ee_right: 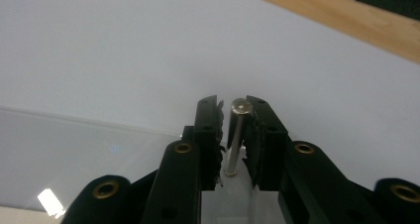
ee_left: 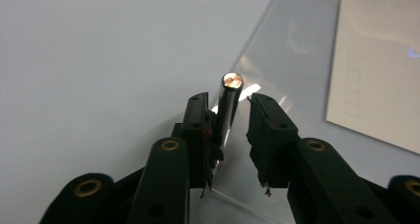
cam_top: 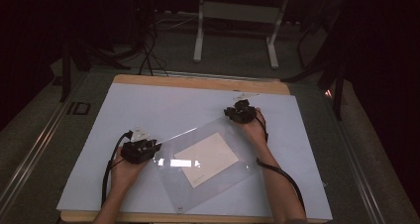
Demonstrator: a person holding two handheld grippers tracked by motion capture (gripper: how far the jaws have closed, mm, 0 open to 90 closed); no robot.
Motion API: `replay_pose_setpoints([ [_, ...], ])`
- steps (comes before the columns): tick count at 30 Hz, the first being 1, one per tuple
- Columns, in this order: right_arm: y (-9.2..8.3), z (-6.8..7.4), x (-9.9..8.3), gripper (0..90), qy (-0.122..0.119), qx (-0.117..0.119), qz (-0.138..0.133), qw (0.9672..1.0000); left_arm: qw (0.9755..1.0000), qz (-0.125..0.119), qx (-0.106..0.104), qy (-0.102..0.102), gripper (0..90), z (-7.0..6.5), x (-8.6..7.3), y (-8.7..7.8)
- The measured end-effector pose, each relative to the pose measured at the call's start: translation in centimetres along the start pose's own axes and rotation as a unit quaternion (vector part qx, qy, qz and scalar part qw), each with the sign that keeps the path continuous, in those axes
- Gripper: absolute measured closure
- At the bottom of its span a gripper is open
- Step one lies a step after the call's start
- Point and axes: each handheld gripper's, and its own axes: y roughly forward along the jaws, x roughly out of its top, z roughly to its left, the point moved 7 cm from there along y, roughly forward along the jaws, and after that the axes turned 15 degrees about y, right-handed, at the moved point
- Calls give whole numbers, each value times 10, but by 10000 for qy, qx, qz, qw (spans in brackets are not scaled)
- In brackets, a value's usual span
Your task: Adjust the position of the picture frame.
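Clear acrylic sheet (cam_top: 208, 159), rigid, slick, light: corner posts (ee_left: 229, 102) between part-open left gripper (ee_left: 233, 135) and narrowly parted right gripper (ee_right: 236, 135) offer holds.

Wooden table (cam_top: 198, 82), top edge and front edge showing bare wood. Covered almost fully by white sheet (cam_top: 148, 110). On the sheet: clear acrylic plate (cam_top: 218, 184), rotated relative to table edges, glare spot near its left side. Beige paper (cam_top: 205, 158) under or in the plate, can't tell which. Small metal posts at plate corners (ee_left: 231, 80) (ee_right: 241, 105). Grey carpet floor (cam_top: 29, 135) around table.
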Motion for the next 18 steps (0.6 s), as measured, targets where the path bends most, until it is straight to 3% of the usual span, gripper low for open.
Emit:
replay_pose_setpoints([
  [3,2,1,-1,805,-8,-39,-11,10000,9999,40,72,-73,810,3,-1,2],
  [4,2,-1,-1,836,82,-33,-40,10000,9999,7,-6,-154,812,5,-2,3],
  [12,3,-2,-2,838,145,21,-53,9999,9998,-14,38,-180,815,4,-2,5],
  [18,7,-3,-7,841,28,-75,6,10000,9998,-47,118,-130,821,3,-3,6],
])
